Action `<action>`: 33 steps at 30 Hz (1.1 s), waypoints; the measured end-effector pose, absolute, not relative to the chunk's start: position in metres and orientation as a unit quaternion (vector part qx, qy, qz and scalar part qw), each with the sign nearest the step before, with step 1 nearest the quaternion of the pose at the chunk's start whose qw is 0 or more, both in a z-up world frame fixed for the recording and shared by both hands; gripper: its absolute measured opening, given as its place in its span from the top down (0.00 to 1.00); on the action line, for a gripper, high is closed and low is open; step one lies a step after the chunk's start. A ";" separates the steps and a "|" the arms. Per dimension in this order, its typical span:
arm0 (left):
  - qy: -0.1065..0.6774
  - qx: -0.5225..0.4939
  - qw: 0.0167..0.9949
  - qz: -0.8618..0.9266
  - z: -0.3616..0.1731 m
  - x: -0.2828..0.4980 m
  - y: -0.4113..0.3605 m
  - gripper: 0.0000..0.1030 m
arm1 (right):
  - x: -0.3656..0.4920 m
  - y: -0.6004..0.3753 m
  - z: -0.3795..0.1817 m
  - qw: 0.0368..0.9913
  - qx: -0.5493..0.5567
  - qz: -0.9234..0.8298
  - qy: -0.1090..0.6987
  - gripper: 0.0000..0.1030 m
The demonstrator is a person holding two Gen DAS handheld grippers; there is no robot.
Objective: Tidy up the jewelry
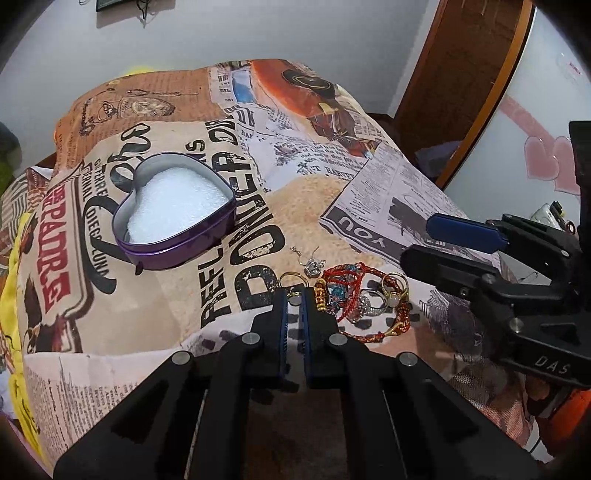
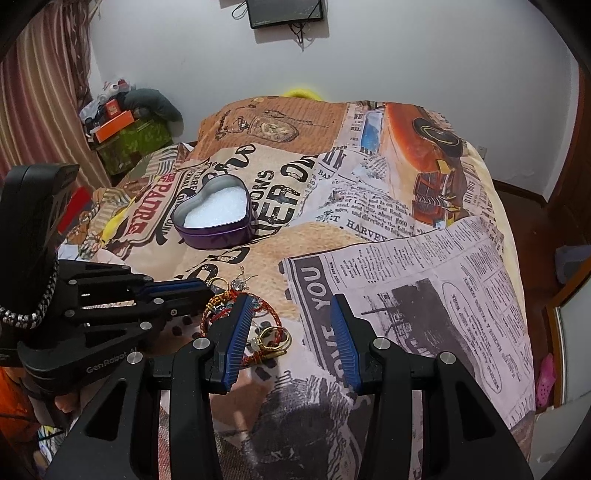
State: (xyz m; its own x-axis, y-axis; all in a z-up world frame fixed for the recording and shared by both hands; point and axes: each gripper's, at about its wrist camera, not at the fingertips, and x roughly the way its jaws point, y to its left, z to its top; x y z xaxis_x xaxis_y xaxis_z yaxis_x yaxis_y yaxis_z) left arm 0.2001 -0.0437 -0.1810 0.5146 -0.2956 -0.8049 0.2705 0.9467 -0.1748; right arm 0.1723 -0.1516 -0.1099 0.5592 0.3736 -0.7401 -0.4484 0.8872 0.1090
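Observation:
A purple heart-shaped tin point(image 1: 173, 214) lined with white foam sits open on the printed bedspread; it also shows in the right wrist view point(image 2: 216, 218). A pile of jewelry point(image 1: 364, 295) lies in front: red cord bracelets, rings, a silver pendant point(image 1: 312, 266). My left gripper point(image 1: 294, 295) is shut on a gold ring point(image 1: 291, 282) at the pile's left edge. My right gripper point(image 2: 291, 306) is open, just right of the pile point(image 2: 255, 325), its left finger over the bracelets. It also shows in the left wrist view point(image 1: 421, 238).
The printed bedspread point(image 1: 388, 192) covers a bed that drops off at the right. A wooden door point(image 1: 461, 74) stands at the right. Boxes and clutter point(image 2: 118, 125) stand by a curtain at the far left. A screen point(image 2: 286, 13) hangs on the wall.

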 end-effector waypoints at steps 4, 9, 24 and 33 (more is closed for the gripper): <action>0.469 -0.007 0.867 -0.166 -0.183 0.203 -0.046 0.93 | 0.178 -0.152 -0.111 0.879 -0.045 0.236 0.411 0.61; 0.466 -0.004 0.867 -0.175 -0.184 0.206 -0.049 0.93 | 0.184 -0.150 -0.110 0.875 -0.042 0.243 0.416 0.61; 0.432 -0.010 0.890 -0.144 -0.175 0.195 -0.024 1.00 | 0.201 -0.117 -0.116 0.841 -0.082 0.294 0.447 0.67; 0.432 -0.009 0.892 -0.129 -0.174 0.188 -0.009 0.82 | 0.207 -0.101 -0.131 0.810 -0.113 0.311 0.484 0.88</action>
State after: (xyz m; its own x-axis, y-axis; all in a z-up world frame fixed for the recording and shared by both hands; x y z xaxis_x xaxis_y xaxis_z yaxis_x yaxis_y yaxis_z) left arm 0.1877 -0.0088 -0.1738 0.5929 -0.2384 -0.7692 0.2220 0.9666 -0.1285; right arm 0.2073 -0.1006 -0.1313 0.3371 0.3950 -0.8546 -0.6130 0.7810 0.1192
